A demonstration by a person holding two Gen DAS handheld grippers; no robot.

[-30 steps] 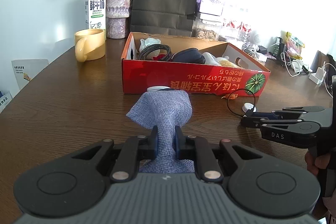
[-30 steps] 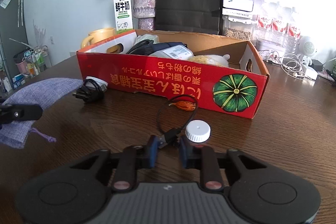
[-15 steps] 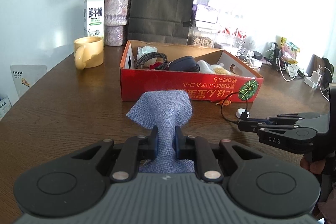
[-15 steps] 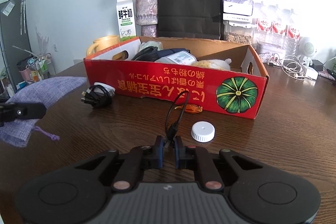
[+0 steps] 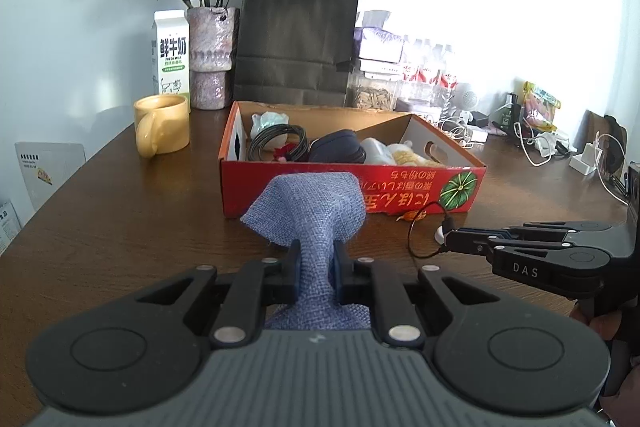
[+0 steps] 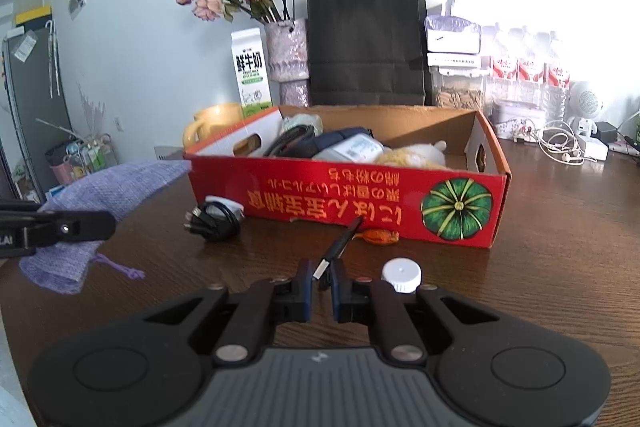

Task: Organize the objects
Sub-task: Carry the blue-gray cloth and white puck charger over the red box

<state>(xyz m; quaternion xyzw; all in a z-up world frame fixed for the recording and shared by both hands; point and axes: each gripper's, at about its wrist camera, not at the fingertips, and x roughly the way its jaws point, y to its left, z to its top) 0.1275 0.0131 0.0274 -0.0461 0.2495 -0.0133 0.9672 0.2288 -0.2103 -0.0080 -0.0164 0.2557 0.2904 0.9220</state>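
Blue cloth pouch (image 5: 308,227) pinched in left gripper (image 5: 315,269); right gripper (image 6: 319,281) pinching black cable (image 6: 340,243). Bottle cap (image 6: 401,275), coiled charger (image 6: 214,221): clear in right view only.

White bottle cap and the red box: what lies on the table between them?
In the right wrist view, only a small orange wrapped thing lies between the white cap and the red box, close against the box's front wall.

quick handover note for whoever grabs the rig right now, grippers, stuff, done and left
Left gripper: shut on the blue cloth pouch, lifted off the table.
Right gripper: shut on the short black cable.
Red box already holds several items.
On the table in front of the box: white cap, coiled black cable, small orange item.
Left to do: put away the held pouch and cable, then those loose bits.
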